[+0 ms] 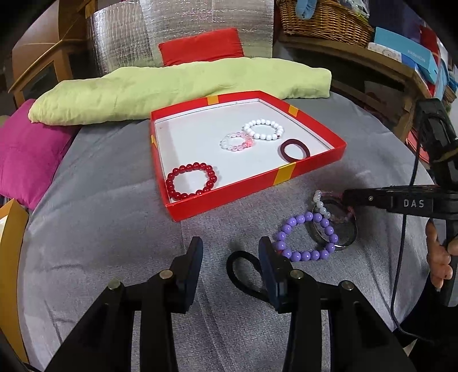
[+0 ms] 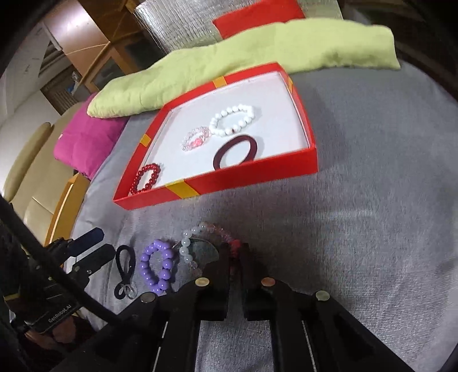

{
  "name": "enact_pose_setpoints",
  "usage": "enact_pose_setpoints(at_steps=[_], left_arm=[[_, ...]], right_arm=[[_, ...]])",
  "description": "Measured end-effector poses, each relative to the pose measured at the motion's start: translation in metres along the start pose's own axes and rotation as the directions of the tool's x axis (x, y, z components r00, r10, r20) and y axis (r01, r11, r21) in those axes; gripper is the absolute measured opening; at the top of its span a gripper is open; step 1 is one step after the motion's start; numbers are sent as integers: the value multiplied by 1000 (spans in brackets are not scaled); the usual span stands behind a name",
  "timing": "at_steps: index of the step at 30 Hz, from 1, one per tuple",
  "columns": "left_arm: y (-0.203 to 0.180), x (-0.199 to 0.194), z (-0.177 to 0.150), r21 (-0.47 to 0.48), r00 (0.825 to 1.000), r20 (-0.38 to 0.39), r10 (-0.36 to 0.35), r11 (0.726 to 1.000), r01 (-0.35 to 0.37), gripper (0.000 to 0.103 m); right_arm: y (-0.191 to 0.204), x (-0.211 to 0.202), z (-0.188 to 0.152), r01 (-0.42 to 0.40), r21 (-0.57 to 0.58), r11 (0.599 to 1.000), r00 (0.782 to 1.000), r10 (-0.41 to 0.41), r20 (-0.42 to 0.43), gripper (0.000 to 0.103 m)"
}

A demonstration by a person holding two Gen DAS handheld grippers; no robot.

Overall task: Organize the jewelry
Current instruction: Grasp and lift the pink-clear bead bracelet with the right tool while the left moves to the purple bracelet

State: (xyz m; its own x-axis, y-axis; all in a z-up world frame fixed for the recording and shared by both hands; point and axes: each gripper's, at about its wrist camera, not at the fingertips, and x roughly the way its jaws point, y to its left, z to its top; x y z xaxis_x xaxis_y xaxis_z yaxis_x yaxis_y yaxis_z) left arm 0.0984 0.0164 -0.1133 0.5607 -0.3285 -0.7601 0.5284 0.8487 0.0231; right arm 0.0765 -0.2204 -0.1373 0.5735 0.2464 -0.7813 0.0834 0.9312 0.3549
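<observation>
A red box (image 1: 312, 164) (image 2: 252, 174) on grey cloth holds a red bead bracelet (image 1: 191, 181), a pink bead bracelet (image 1: 237, 141), a white bead bracelet (image 1: 263, 129) and a maroon band (image 1: 294, 149). Outside it lie a purple bead bracelet (image 1: 306, 237) (image 2: 157, 267), a metal bangle (image 1: 343, 240), a pink-and-white bead bracelet (image 2: 200, 231) and a black hair tie (image 1: 243, 271) (image 2: 124, 270). My left gripper (image 1: 230, 251) is open, its right finger over the hair tie. My right gripper (image 2: 235, 254) is shut on the pink-and-white bead bracelet's pink part.
A green cushion (image 1: 177, 88), a red cushion (image 1: 203, 45) and a magenta cushion (image 1: 28, 154) lie behind and left of the box. Shelves with a wicker basket (image 1: 323, 20) stand at the back right.
</observation>
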Motion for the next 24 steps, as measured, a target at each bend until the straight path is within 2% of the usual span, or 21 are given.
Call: enact_pose_setpoints(at_steps=[3, 6, 10, 16, 24], left_arm=[[0, -1, 0, -2, 1000, 4, -6, 1000, 6, 42], [-3, 0, 0, 12, 1000, 3, -8, 1000, 8, 42], [-7, 0, 1, 22, 1000, 9, -15, 1000, 15, 42], [-21, 1, 3, 71, 998, 16, -53, 996, 52, 42], [-41, 19, 6, 131, 995, -27, -94, 987, 97, 42]], right_arm=[[-9, -11, 4, 18, 22, 1000, 999, -19, 51, 7], [-29, -24, 10, 27, 95, 995, 994, -37, 102, 7], [-54, -33, 14, 39, 173, 984, 990, -62, 128, 7], [-74, -35, 14, 118, 208, 971, 984, -143, 106, 7], [-76, -27, 14, 127, 201, 971, 987, -144, 73, 8]])
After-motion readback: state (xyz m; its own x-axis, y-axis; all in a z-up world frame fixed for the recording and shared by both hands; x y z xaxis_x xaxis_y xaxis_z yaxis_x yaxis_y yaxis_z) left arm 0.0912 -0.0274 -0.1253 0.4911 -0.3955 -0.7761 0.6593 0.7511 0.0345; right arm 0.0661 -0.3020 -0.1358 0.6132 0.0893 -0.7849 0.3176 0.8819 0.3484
